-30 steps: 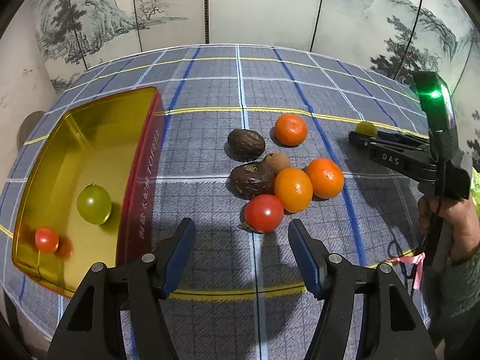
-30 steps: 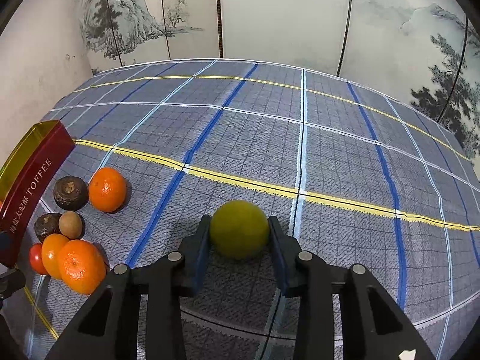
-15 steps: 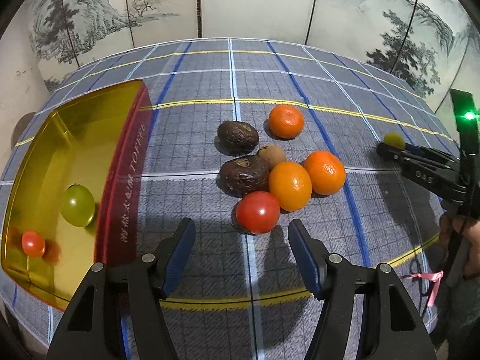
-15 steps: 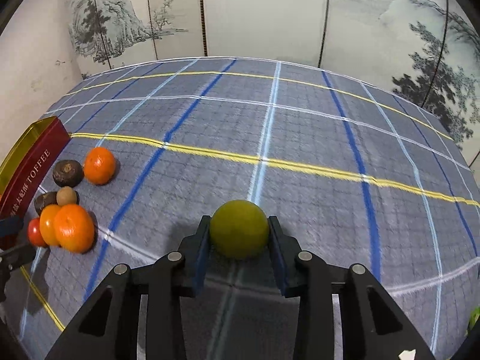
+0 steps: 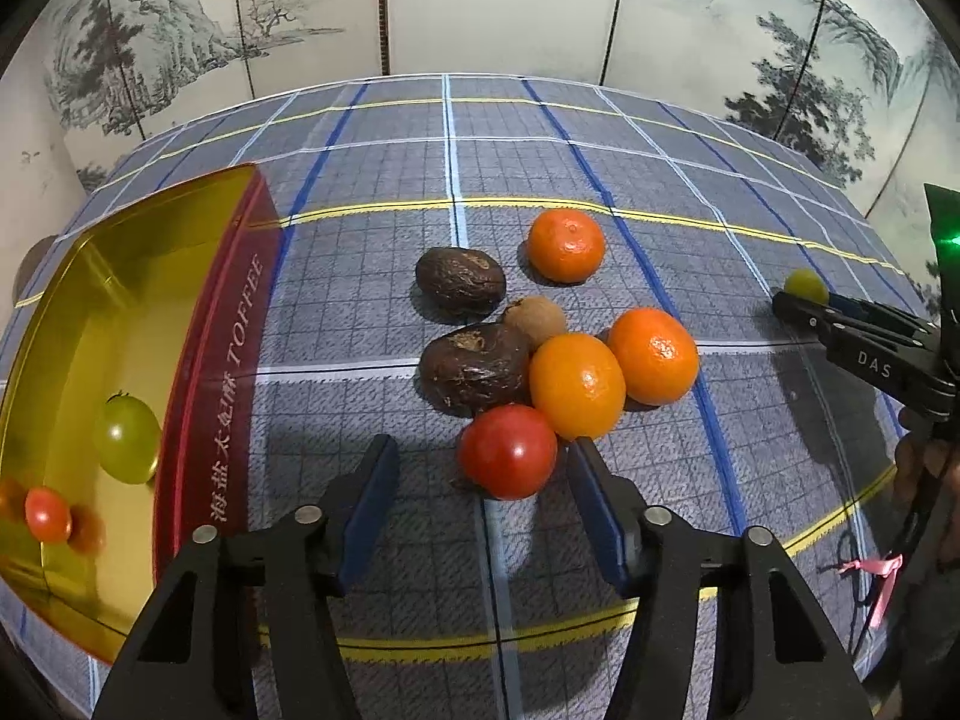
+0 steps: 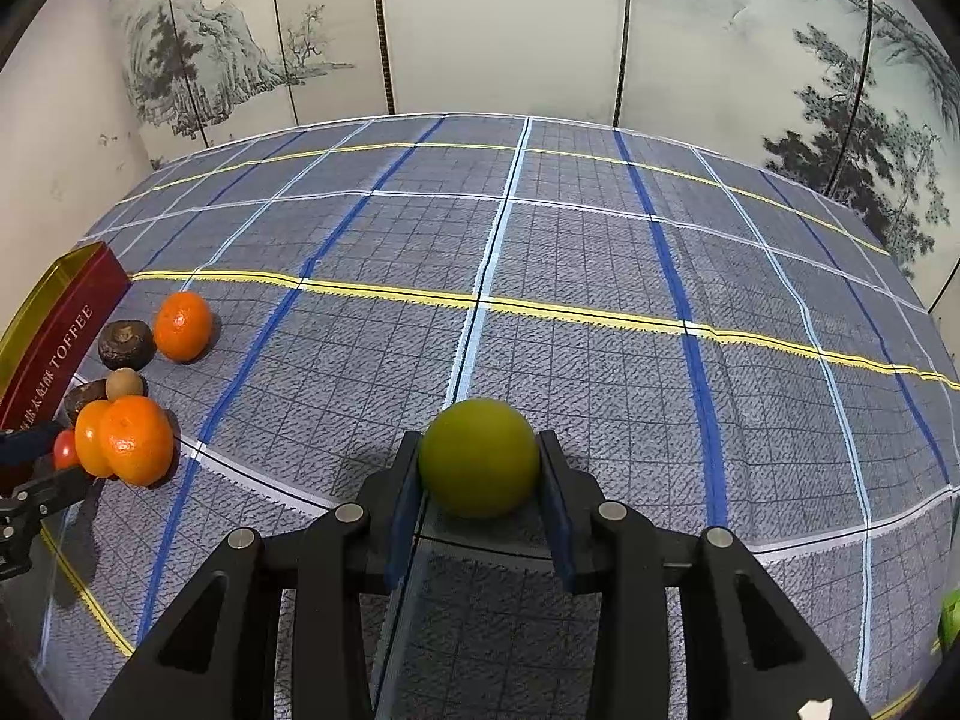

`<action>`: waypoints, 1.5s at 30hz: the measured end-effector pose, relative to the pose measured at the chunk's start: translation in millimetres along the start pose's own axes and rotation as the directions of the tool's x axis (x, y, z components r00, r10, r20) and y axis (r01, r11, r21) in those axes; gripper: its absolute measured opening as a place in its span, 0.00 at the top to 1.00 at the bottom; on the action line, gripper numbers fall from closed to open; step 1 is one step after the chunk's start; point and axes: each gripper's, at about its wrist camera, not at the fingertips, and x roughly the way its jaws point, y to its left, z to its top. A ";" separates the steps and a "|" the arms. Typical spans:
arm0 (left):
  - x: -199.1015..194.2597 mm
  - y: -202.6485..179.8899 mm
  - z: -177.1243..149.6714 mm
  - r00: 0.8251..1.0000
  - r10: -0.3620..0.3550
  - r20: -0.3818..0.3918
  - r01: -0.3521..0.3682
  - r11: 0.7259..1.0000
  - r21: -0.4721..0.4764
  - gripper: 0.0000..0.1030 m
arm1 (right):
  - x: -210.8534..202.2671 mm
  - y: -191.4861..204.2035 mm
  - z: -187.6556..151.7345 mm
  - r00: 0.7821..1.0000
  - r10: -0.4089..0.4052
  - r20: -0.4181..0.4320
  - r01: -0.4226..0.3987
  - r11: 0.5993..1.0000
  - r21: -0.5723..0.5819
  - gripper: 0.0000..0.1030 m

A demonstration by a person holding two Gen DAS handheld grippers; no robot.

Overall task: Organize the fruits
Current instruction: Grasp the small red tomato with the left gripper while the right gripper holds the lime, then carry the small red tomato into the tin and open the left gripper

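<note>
Painted folding screens [image 5: 480,6] stood behind the table, which was covered with a checked cloth [image 6: 600,252]. The left gripper [image 5: 483,480] was closing, and the red tomato [image 5: 507,450] lay between its fingertips, but the pads did not press it. Beyond the tips lay oranges [image 5: 577,385] and dark fruits [image 5: 474,367]; the gold tin [image 5: 198,312] stood left of them. The right gripper [image 6: 478,471] was clenched on a green fruit [image 6: 478,456], grasped between both pads.

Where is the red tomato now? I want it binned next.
In the left wrist view, the red tomato lies on the cloth just ahead of the closing left gripper, touching the orange.
</note>
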 end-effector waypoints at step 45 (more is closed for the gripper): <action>-76.5 98.8 -13.1 0.991 0.115 0.074 -0.098 0.975 -0.202 0.68 | 0.1 3.9 -0.1 1.000 -0.005 -0.001 0.005 1.000 -0.004 0.65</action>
